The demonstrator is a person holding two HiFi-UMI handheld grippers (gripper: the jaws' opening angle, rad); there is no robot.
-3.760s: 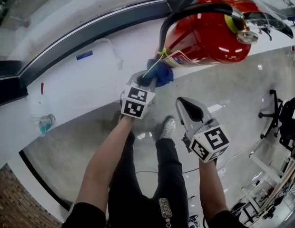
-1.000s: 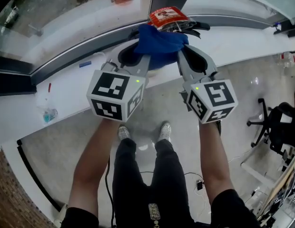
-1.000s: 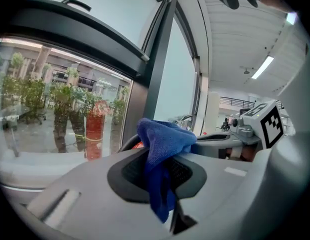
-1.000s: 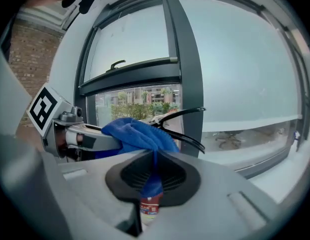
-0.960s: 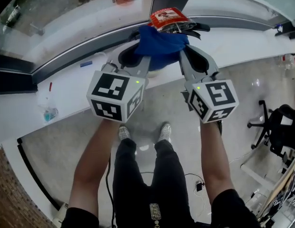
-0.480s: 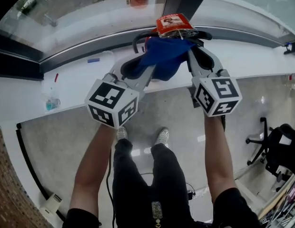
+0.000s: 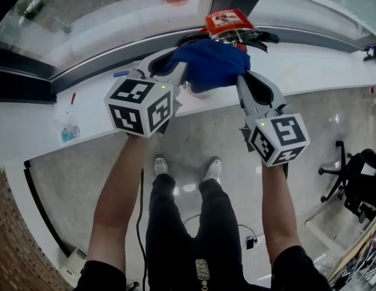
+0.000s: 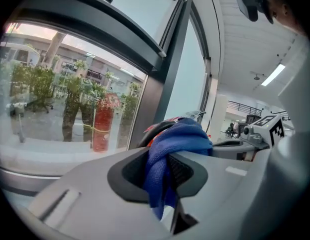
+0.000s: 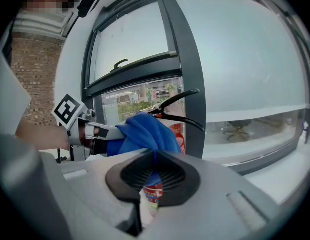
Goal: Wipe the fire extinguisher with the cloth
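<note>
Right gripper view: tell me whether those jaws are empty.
No, the right gripper has its jaws pinched shut on a fold of the blue cloth.

Left claw (image 7: 176,73): reaches forward and slightly down; jaws closing, with the cloth (image 7: 209,62) pinched between them.
Right claw (image 7: 244,80): just beside the left claw, aimed the same way; jaws clamped nearly together on the cloth's other end.
Left forearm (image 7: 124,187): bare, stretched out behind its claw.
Right forearm (image 7: 279,205): bare, stretched out, roughly parallel to the left.
Between claws: only the cloth.
</note>
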